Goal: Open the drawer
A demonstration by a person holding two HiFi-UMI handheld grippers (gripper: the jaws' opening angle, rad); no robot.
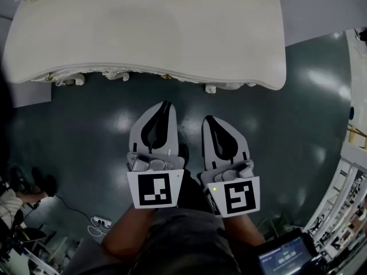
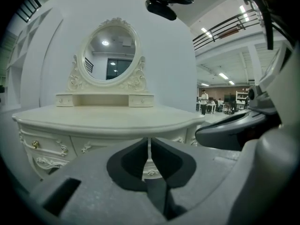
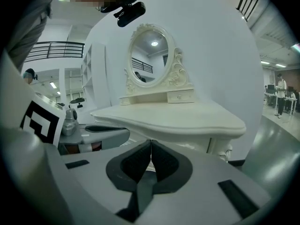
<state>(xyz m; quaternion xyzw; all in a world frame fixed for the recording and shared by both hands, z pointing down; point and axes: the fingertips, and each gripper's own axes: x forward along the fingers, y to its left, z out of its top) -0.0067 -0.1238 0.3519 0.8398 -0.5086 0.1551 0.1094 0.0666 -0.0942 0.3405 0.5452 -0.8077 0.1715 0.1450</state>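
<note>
Low in the head view, near 6 o'clock, both grippers hang side by side over the dark floor (image 1: 74,136), tips aimed at 12 o'clock toward the table (image 1: 143,33). Left gripper (image 1: 166,103): jaws clenched, pads meeting, nothing between them; its own view shows only a hairline slit. Right gripper (image 1: 207,119): jaws clenched too, empty, pads together in its own view. Neither touches the table, and a strip of floor shows between the tips and the table edge. Left tips sit slightly nearer the table than the right ones. Each gripper has a marker cube (image 1: 155,191) at its rear, with forearms behind at 6 o'clock.

The table is cream with a curved top and fills 12 o'clock of the head view. Drawer (image 2: 47,145): at 8 o'clock in the left gripper view, a carved front under the top with a brass knob (image 2: 33,144), and it looks shut. Another carved front sits straight behind the left jaws, partly hidden. In the head view the fronts hide under the overhang. An oval mirror (image 2: 109,55) in a carved frame is at 12 o'clock in the left gripper view, above a low shelf with two small drawers (image 2: 140,100).

In the right gripper view the table is at 1 o'clock and the left gripper at 9 o'clock. A power strip (image 1: 100,223) lies on the floor at 7 o'clock in the head view, and a screen (image 1: 284,259) is at 5 o'clock. A person (image 2: 203,100) stands far back at 3 o'clock.
</note>
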